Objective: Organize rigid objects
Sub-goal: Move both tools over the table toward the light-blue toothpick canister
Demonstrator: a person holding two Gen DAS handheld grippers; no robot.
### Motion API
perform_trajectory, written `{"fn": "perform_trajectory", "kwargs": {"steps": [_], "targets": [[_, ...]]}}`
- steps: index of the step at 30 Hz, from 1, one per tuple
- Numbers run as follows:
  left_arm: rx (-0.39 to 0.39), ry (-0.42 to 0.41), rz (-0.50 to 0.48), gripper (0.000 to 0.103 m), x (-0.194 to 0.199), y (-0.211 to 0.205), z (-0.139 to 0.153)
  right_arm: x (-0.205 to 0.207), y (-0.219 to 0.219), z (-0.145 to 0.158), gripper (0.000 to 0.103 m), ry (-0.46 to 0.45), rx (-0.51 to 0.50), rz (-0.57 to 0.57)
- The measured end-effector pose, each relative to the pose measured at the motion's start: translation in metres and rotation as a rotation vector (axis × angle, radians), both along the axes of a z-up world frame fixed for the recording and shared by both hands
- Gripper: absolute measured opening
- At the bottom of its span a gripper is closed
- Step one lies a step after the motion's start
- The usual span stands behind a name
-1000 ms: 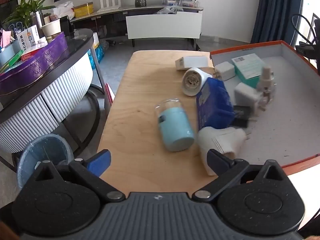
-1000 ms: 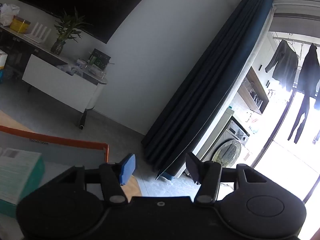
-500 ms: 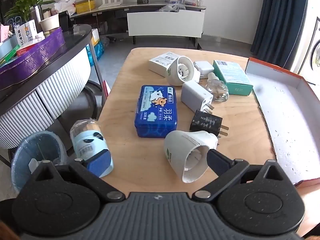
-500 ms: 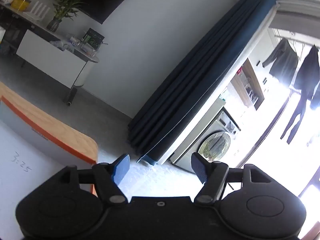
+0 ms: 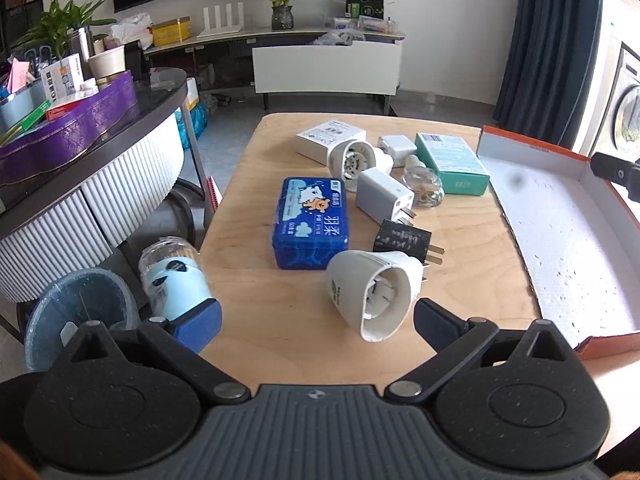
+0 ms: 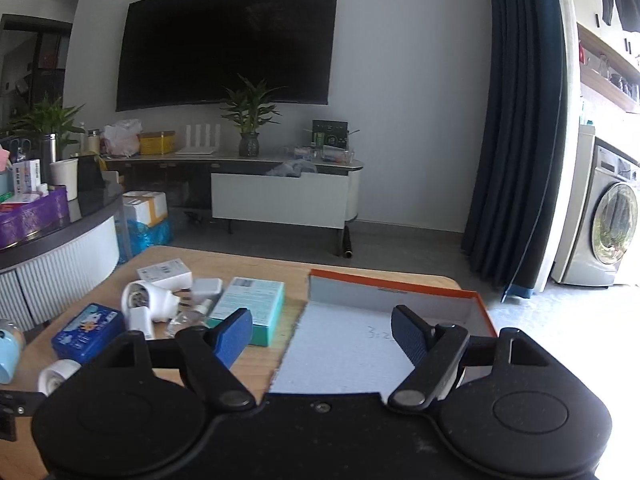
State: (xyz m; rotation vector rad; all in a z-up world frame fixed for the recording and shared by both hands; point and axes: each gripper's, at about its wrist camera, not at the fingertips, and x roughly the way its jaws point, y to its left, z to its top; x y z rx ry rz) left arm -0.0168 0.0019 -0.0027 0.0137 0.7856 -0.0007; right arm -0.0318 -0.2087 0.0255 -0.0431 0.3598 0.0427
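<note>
My left gripper (image 5: 318,322) is open at the table's near edge. A white cone-shaped plug (image 5: 372,292) lies on its side just ahead, between the fingers, and no pad touches it. A light-blue jar (image 5: 172,276) sits at the table's left edge beside the left fingertip (image 5: 200,320). Further out lie a blue tin (image 5: 310,222), a black adapter (image 5: 402,238), a white charger (image 5: 384,196) and a teal box (image 5: 452,162). My right gripper (image 6: 322,336) hangs over the orange-rimmed box (image 6: 400,282), its jaws opening with nothing between them.
A second white cone (image 5: 356,160), a glass bottle (image 5: 424,186) and a white carton (image 5: 330,138) lie at the table's far end. A round counter (image 5: 100,168) and a bin (image 5: 80,304) stand to the left. The orange-rimmed box (image 5: 560,240) fills the table's right side.
The objects went from lying in and against the orange-rimmed box to lying spread on the table. The right wrist view swung from the curtain round to the table, and its jaws stand wider.
</note>
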Motion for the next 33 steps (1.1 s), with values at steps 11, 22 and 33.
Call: {"fn": "perform_trajectory", "kwargs": {"steps": [11, 22, 33], "targets": [[0.008, 0.027, 0.067, 0.103, 0.0, 0.018, 0.001, -0.044, 0.029, -0.023, 0.092, 0.094, 0.104, 0.101], [0.004, 0.02, 0.112, 0.103, -0.012, 0.035, 0.004, -0.065, 0.052, -0.029, 0.097, 0.14, 0.125, 0.118], [-0.019, 0.025, 0.151, 0.103, -0.022, 0.059, 0.0, -0.077, 0.077, -0.031, 0.101, 0.128, 0.127, 0.116]]}}
